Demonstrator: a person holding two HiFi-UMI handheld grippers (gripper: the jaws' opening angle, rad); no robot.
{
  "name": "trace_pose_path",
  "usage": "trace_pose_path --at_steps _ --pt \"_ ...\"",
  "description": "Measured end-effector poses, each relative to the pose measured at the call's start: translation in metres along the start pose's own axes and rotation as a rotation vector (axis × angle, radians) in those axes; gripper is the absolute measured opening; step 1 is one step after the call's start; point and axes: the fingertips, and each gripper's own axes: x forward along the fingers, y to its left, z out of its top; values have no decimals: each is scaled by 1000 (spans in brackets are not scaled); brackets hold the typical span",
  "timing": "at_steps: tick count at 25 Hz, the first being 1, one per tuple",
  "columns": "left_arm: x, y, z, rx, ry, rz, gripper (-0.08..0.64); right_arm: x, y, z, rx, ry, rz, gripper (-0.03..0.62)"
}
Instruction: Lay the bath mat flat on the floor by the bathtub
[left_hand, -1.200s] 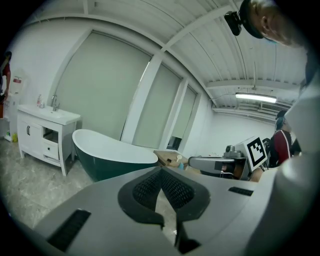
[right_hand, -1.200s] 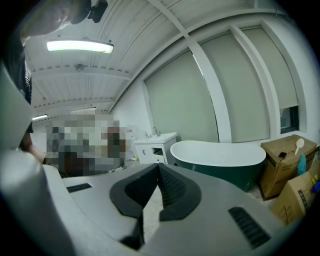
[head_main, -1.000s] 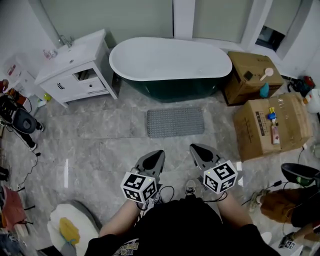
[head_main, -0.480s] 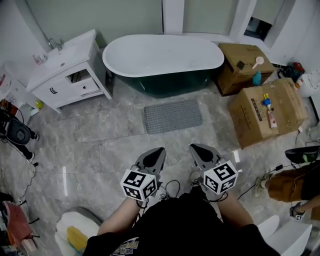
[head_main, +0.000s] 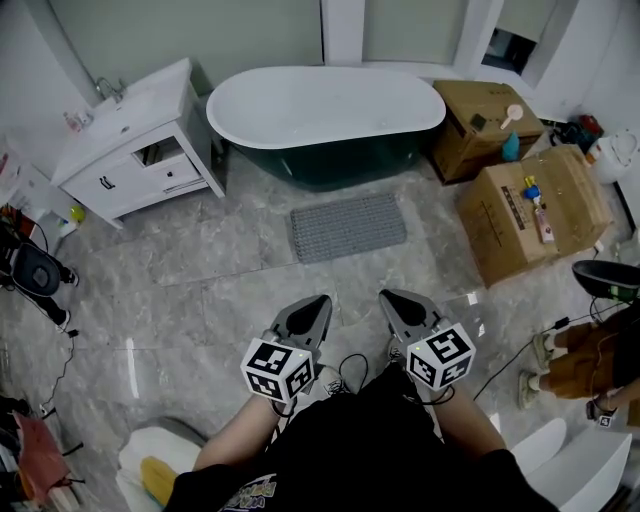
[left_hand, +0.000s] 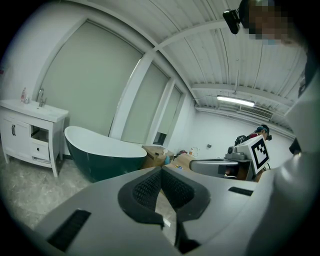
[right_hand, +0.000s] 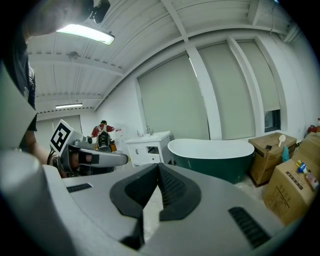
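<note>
Both pairs of jaws are closed tip to tip, with nothing between them: we see that in the left gripper (left_hand: 161, 172) view and in the right gripper (right_hand: 158, 167) view. From the head view we hold the left gripper (head_main: 318, 302) and the right gripper (head_main: 388, 296) side by side in front of us, near each other but not touching, both pointing toward the tub (head_main: 330, 165).

We see the mat (head_main: 348, 227) lying flat on the floor (head_main: 180, 290) just in front of the tub. Its long far edge runs roughly along the tub's green side, with a narrow strip of bare tile between them. All four edges lie down, with no fold that we can make out. The mat is well apart from our grippers, and the tile between them is open.

To our left the vanity (head_main: 130, 130) stands just beside the tub's end, and the floor in front of it is wide and bare. To our right the room is tighter. The far box (head_main: 485, 125) sits at the tub's other end, and the near box (head_main: 535, 215) juts toward the mat's right edge, near it but not touching. A cable (head_main: 352, 368) loops on the tile by our feet, and a person (head_main: 585, 350) is at the right border.

In the gripper views the tub (left_hand: 100, 155) shows left of the left gripper's tips, and the tub (right_hand: 215, 155) right of the right gripper's tips.
</note>
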Motion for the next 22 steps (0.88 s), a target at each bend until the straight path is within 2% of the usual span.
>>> trace_pose_path --at_steps 22 --pt "-31 -8 -13 -8 -22 22 17 -8 27 -5 -13 -17 27 17"
